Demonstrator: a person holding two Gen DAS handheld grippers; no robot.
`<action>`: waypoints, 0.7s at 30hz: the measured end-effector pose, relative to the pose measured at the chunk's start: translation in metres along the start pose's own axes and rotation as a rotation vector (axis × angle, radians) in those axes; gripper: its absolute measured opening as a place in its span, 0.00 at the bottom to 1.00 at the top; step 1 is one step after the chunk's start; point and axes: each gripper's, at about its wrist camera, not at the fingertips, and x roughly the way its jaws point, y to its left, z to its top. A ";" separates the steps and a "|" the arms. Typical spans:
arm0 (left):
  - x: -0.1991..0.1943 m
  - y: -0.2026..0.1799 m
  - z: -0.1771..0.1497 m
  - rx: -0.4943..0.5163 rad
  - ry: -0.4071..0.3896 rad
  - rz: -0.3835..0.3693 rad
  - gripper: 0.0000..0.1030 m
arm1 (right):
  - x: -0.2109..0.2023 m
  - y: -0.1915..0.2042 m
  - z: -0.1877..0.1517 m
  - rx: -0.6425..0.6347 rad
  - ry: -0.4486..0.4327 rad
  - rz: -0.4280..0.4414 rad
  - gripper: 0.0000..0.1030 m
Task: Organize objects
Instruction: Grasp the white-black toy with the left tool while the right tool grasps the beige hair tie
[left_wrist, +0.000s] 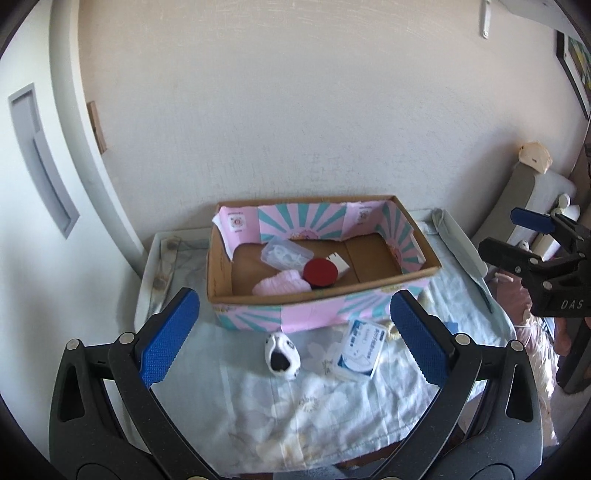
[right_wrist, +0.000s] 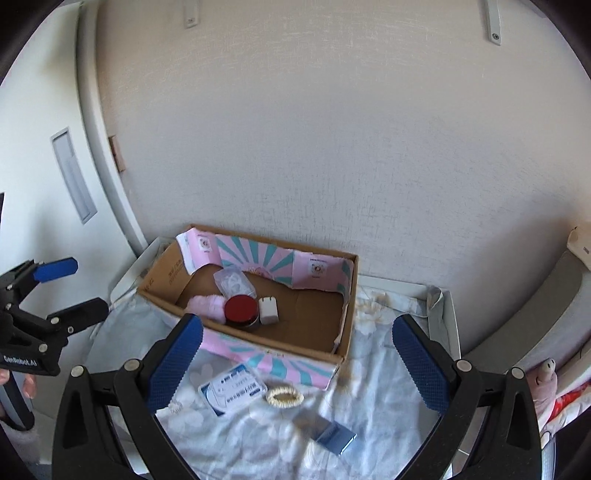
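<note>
A pink and teal cardboard box (left_wrist: 424, 275) (right_wrist: 343, 352) stands on the cloth-covered table against the wall. It holds a red-lidded jar (left_wrist: 320, 272) (right_wrist: 241, 307), a pink fluffy item (left_wrist: 282, 283) (right_wrist: 207, 305), a clear plastic case (left_wrist: 286, 254) (right_wrist: 233, 282) and a white charger (right_wrist: 269, 309). In front of the box lie a black-and-white sock (left_wrist: 282, 355), a white and blue packet (left_wrist: 361, 350) (right_wrist: 233, 390), a beige hair tie (right_wrist: 284, 397) and a small blue-grey box (right_wrist: 332, 435). My left gripper (left_wrist: 295, 343) hangs open above the sock. My right gripper (right_wrist: 297, 363) is open above the packet and hair tie.
A pale floral cloth (left_wrist: 314, 406) (right_wrist: 376, 398) covers the white table, whose rim (right_wrist: 448, 325) shows at the right. The wall runs close behind the box. A grey cushion (left_wrist: 532, 192) and pink bedding (left_wrist: 535, 339) lie to the right. A white door (right_wrist: 44, 184) is at the left.
</note>
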 end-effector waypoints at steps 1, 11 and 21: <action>-0.002 -0.001 -0.004 -0.001 -0.001 0.000 1.00 | -0.002 0.000 -0.006 0.003 -0.001 0.007 0.99; -0.004 -0.006 -0.067 -0.011 0.042 0.004 1.00 | -0.007 -0.003 -0.067 0.008 0.012 0.048 1.00; 0.052 -0.003 -0.111 0.033 0.100 -0.020 1.00 | 0.040 0.000 -0.131 -0.026 0.086 0.028 0.99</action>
